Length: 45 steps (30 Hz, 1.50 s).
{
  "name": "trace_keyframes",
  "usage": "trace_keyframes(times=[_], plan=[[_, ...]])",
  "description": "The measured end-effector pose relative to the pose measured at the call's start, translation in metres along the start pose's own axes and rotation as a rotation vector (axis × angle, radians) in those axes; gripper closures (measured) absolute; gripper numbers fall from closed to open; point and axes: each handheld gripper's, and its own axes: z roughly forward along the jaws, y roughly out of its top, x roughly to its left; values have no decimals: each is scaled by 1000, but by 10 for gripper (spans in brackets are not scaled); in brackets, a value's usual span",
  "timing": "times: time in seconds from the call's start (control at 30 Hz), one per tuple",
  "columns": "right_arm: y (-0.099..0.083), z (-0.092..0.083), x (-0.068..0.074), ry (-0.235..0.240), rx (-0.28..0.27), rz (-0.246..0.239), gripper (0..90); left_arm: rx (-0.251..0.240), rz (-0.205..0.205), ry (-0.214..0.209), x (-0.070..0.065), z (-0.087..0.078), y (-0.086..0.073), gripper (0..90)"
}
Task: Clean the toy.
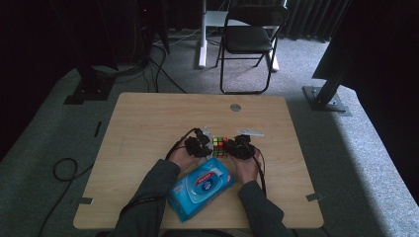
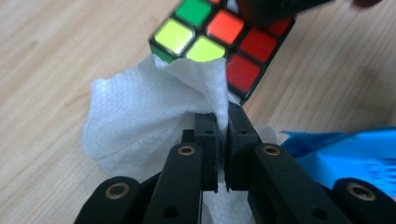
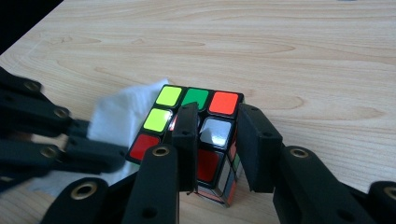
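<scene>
Mid-wipe, I reckon. Wipes pack (image 1: 200, 188) nearest me. My left gripper (image 2: 223, 122) is clamped on a white wipe (image 2: 135, 121), pressed against the cube (image 3: 196, 135) mid-table (image 1: 148, 123). My right gripper (image 3: 215, 140) jaws bracket the cube's corner, steadying it. Next: drag wipe across the face, keep the brace firm.

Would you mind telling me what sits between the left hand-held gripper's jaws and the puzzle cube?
A white wipe, pinched in the left hand-held gripper and pressed against the puzzle cube, as the left gripper view shows.
</scene>
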Motion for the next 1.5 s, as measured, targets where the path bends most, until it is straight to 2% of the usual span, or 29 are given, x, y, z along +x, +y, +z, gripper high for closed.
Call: trace_keyframes(times=[0.07,0.17,0.23,0.33,0.43,0.77,0.8,1.0,1.13,1.3,1.5], plan=[[0,0,0,0,0,-2,699,4,-6,-9,2,2,-1,858],[0,0,0,0,0,-2,701,38,19,-3,2,10,-1,858],[0,0,0,-3,0,-2,704,51,21,0,2,14,-1,858],[1,0,0,-5,0,0,705,42,1,-18,5,16,-2,856],[1,0,0,-5,0,-1,705,45,4,-16,6,16,-3,855],[0,0,-1,9,3,-5,705,25,-25,-6,12,9,-4,854],[0,0,-1,9,3,-6,705,12,-40,4,16,4,-4,854],[0,0,-1,9,2,-6,705,-17,-54,31,21,-3,0,854],[-1,2,1,57,9,11,705,-15,-58,49,24,-4,3,854],[0,4,2,62,8,9,703,-37,-90,67,30,-6,4,855],[0,5,1,70,10,25,682,-48,-83,74,28,-5,5,855]])
